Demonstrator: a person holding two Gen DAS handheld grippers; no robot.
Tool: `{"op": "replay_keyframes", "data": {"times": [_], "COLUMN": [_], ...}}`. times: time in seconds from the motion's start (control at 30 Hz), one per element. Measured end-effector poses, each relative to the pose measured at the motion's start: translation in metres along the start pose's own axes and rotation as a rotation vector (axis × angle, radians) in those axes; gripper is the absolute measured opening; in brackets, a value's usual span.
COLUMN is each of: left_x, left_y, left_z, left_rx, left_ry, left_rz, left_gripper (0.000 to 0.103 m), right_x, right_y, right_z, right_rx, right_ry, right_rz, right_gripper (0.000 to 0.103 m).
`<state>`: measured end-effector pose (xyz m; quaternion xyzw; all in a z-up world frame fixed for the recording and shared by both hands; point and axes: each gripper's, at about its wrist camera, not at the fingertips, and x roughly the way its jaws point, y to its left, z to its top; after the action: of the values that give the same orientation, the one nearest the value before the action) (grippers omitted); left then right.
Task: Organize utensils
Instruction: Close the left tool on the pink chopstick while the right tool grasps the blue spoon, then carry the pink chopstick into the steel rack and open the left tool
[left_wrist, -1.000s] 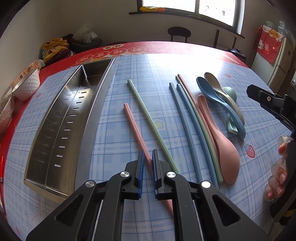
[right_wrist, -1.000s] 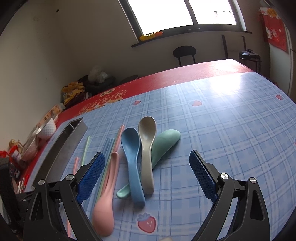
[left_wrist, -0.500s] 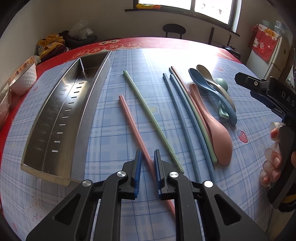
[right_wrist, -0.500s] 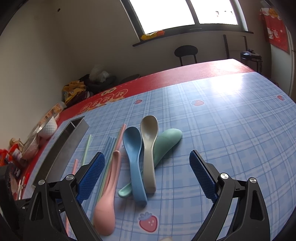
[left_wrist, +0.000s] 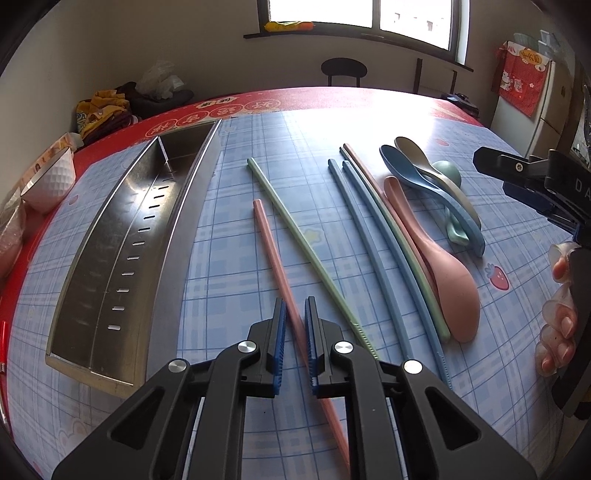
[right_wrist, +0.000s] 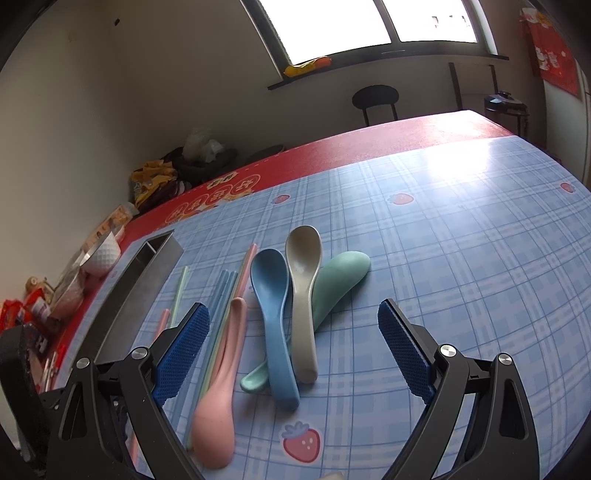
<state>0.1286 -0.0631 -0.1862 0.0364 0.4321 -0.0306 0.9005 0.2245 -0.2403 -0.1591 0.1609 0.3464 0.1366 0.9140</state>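
My left gripper (left_wrist: 295, 306) is shut on the near part of a pink chopstick (left_wrist: 271, 243) that lies on the blue checked cloth. A green chopstick (left_wrist: 295, 236) lies just right of it. Farther right lie two blue chopsticks (left_wrist: 369, 243) with a green and a pink one. A long steel tray (left_wrist: 184, 229) lies to the left with nothing in it. My right gripper (right_wrist: 292, 304) stands open above the spoons: pink spoon (right_wrist: 221, 387), blue spoon (right_wrist: 271, 295), beige spoon (right_wrist: 303, 266), and teal spoon (right_wrist: 340, 277) under them.
A white bowl (left_wrist: 48, 181) and packets sit at the table's left edge on the red border. A person's hand (left_wrist: 557, 325) holds the right gripper's handle at the right. A black chair (left_wrist: 343, 68) stands beyond the far edge.
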Motion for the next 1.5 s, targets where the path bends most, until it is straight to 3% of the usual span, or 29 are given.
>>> {"op": "replay_keyframes", "data": {"times": [0.43,0.7,0.87,1.07,1.37,1.5], "left_x": [-0.010,-0.021,-0.027,-0.032,-0.036,-0.037], "left_y": [0.018,0.023,0.030,0.034,0.036,0.037], "left_z": [-0.005,-0.008,-0.010,-0.011,-0.012,-0.013], "left_rx": [-0.087,-0.112,-0.144,-0.161,-0.165,-0.171], "left_ry": [-0.056,-0.118,-0.145,-0.174,-0.194,-0.198], "left_rz": [-0.067,-0.096,-0.124,-0.149,-0.185,-0.196], "left_gripper": [0.006,0.006,0.006,0.006,0.006,0.006], "right_x": [0.003,0.009,0.010,0.018,0.041,0.047], "right_y": [-0.004,-0.016,0.000,0.028,0.037,0.039], "right_z": [-0.001,-0.001,-0.005,-0.010,-0.011,-0.011], "right_rx": [0.012,0.082,-0.019,-0.171,-0.230,-0.240], "right_ry": [-0.004,0.024,0.040,0.094,0.203,0.218], "right_rz": [0.023,0.048,0.046,-0.001,-0.052,-0.060], "right_gripper": [0.089,0.056,0.036,0.031,0.029,0.023]}}
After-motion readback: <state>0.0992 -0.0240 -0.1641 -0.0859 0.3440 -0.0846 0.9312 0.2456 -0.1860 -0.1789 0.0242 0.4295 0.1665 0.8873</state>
